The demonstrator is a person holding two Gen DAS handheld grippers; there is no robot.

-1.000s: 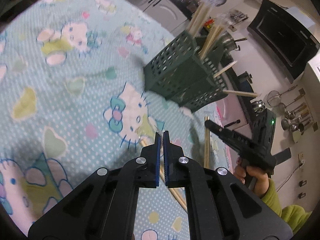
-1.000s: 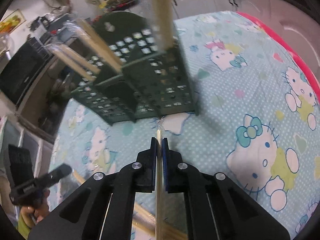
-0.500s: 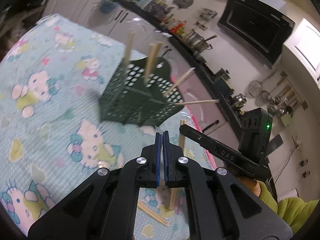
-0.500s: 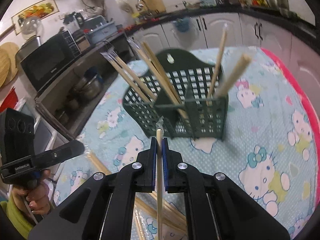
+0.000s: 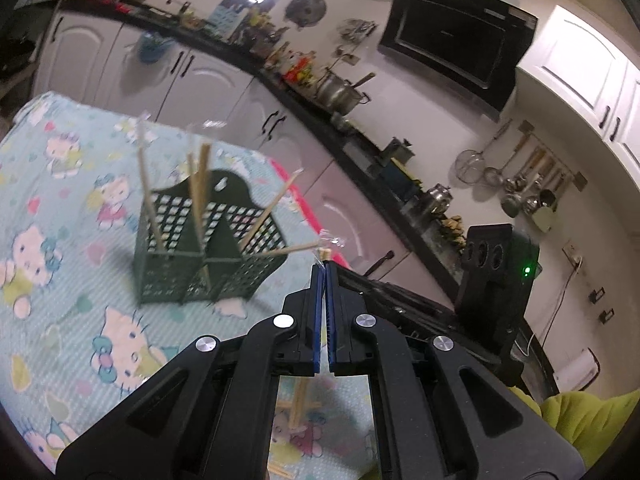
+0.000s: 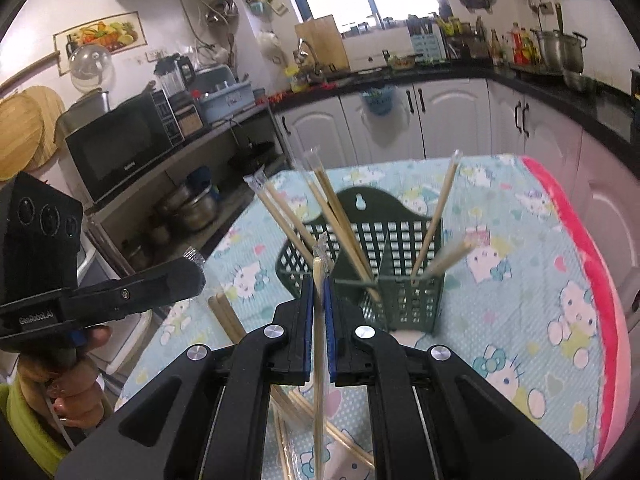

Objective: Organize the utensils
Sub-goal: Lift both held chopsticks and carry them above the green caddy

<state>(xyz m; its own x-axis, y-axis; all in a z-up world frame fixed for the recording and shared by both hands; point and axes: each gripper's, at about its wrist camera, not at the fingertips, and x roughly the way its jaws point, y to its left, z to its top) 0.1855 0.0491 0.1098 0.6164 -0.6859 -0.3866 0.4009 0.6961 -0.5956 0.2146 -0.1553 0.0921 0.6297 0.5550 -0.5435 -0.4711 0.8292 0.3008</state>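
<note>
A dark green slotted utensil holder (image 6: pixel 404 304) (image 5: pixel 188 276) stands on the cloth with several chopsticks (image 6: pixel 340 216) leaning out of it. My right gripper (image 6: pixel 318 284) is shut on a clear-wrapped chopstick (image 6: pixel 319 360) that stands upright between its pads, just in front of the holder. My left gripper (image 5: pixel 323 270) is shut. In the right wrist view it (image 6: pixel 196 274) pinches crinkled clear wrapper, and a pair of chopsticks (image 6: pixel 226 318) hangs just under its tip. More chopsticks (image 6: pixel 340 440) lie on the cloth below.
The table wears a light blue cartoon-cat cloth (image 6: pixel 520 360) with a pink edge (image 6: pixel 592 280) on the right. A hand (image 6: pixel 76 380) grips the left tool. Beyond the table are white cabinets (image 6: pixel 440 120), a microwave (image 6: pixel 120 148) and a cluttered counter (image 5: pixel 340 92).
Both grippers have risen off the cloth and tipped up, so the kitchen now fills the upper views. The holder sits lower and smaller. The right gripper's chopstick came up with it.
</note>
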